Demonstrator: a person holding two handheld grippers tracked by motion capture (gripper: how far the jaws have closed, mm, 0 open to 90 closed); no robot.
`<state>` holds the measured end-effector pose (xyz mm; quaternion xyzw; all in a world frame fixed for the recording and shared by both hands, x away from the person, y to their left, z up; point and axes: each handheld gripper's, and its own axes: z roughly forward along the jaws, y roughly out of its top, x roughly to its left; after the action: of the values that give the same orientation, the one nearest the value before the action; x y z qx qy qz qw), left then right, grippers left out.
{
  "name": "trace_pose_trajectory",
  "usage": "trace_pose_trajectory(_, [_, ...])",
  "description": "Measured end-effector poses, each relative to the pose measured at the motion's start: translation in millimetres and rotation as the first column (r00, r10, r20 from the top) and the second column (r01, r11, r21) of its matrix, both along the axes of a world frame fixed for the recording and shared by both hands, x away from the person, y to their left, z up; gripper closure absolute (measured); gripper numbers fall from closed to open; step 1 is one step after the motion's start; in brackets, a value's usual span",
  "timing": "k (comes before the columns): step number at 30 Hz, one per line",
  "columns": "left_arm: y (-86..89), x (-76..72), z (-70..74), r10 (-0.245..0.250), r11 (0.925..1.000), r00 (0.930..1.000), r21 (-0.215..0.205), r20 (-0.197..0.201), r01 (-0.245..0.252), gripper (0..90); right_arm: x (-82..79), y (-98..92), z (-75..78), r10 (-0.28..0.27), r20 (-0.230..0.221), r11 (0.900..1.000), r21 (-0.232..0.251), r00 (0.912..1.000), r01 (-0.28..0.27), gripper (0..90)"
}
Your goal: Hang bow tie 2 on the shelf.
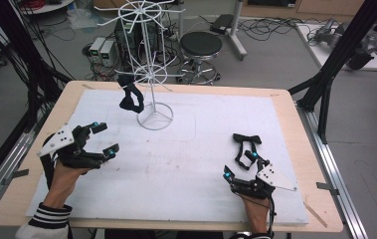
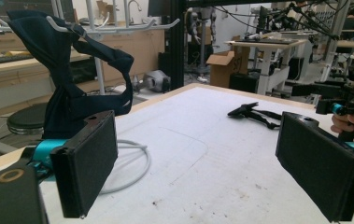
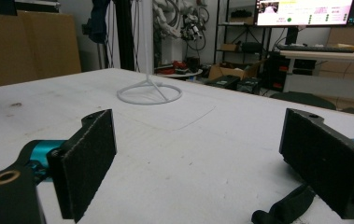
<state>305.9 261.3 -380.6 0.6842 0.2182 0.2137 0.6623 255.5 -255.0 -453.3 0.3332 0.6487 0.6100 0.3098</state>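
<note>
black strap (image 1: 246,148) just beyond right gripper (image 1: 238,166)

We see even, soft indoor light with no hard shadows on the white mat (image 1: 186,164). In the high view the picture is somewhat soft and grainy, and straight table edges bow slightly near the frame borders. In both gripper views the near pads (image 2: 88,161) blur slightly, and the room behind the mat is soft. A monitor (image 3: 305,11) beyond the mat glares bright.

Black hand-held gripper (image 1: 107,138), teal joints; striped cuff (image 1: 50,215).
</note>
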Motion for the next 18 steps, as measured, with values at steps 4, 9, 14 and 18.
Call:
trace_pose_trajectory(4, [1.8, -0.2, -1.4, 0.0, 1.0, 1.0, -0.002, -0.002, 0.0, 13.4, 0.2, 2.1, 0.8, 0.011, 0.008, 1.0, -0.028, 0.9999, -0.011, 10.3])
trace_pose_trajectory(9, [3.9, 2.3, -3.3, 0.005, 1.0, 1.0, 0.005, -0.005, -0.005, 13.4, 0.1, 5.2, 4.5, 0.037, 0.008, 0.998, -0.056, 0.9993, -0.036, 10.3])
trace_pose_trajectory(14, [5.9, 0.7, -2.9, 0.006, 1.0, 1.0, 0.004, -0.004, -0.006, 13.4, -0.8, 2.9, 17.2, 0.063, 0.012, 0.997, -0.039, 0.998, -0.062, 10.3])
trace_pose_trajectory(18, [5.8, 0.8, -2.8, 0.002, 1.0, 1.0, 0.006, -0.003, -0.002, 13.4, 0.2, -3.1, 25.7, 0.089, 0.0, 0.995, -0.042, 0.996, -0.089, 10.3])
